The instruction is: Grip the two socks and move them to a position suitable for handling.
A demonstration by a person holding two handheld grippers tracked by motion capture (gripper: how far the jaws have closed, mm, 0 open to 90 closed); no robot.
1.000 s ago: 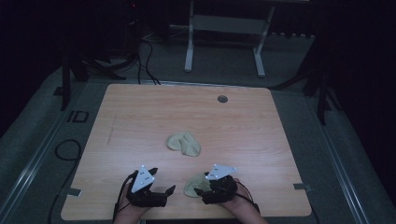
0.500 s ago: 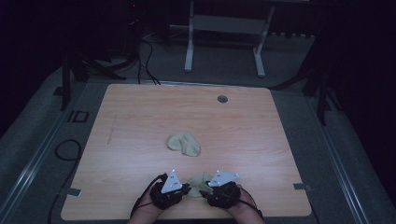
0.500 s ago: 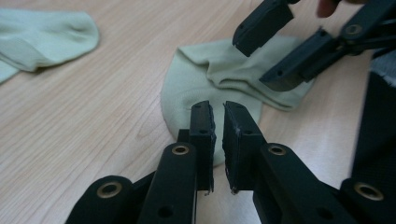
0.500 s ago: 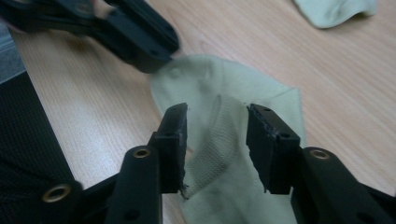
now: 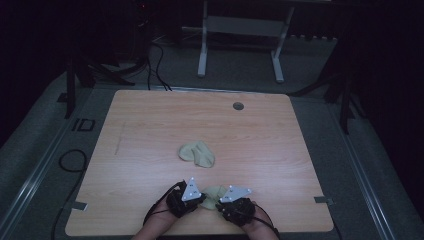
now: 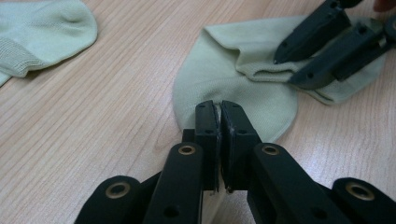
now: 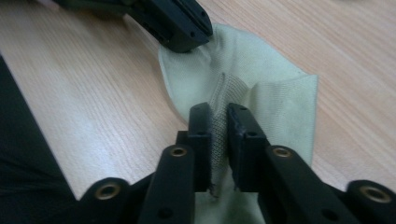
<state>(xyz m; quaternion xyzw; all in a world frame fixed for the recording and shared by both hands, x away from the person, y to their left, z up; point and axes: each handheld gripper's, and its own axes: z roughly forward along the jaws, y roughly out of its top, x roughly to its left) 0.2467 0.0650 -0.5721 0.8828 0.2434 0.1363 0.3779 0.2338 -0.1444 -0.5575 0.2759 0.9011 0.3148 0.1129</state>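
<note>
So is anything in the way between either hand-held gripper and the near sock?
Nothing visible. The left hand-held gripper has just closed on the near sock at one edge, and the right hand-held gripper has just closed on a fold of it. The other sock lies apart, farther up the table.

The left hand-held gripper (image 6: 219, 109) pinches the edge of a pale green sock (image 6: 243, 88) on the table (image 6: 93, 130).

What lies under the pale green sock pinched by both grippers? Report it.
Bare wooden table surrounds the pale green sock; nothing pokes out from beneath. Left gripper and right gripper pinch its fabric, which covers whatever lies directly below.
</note>
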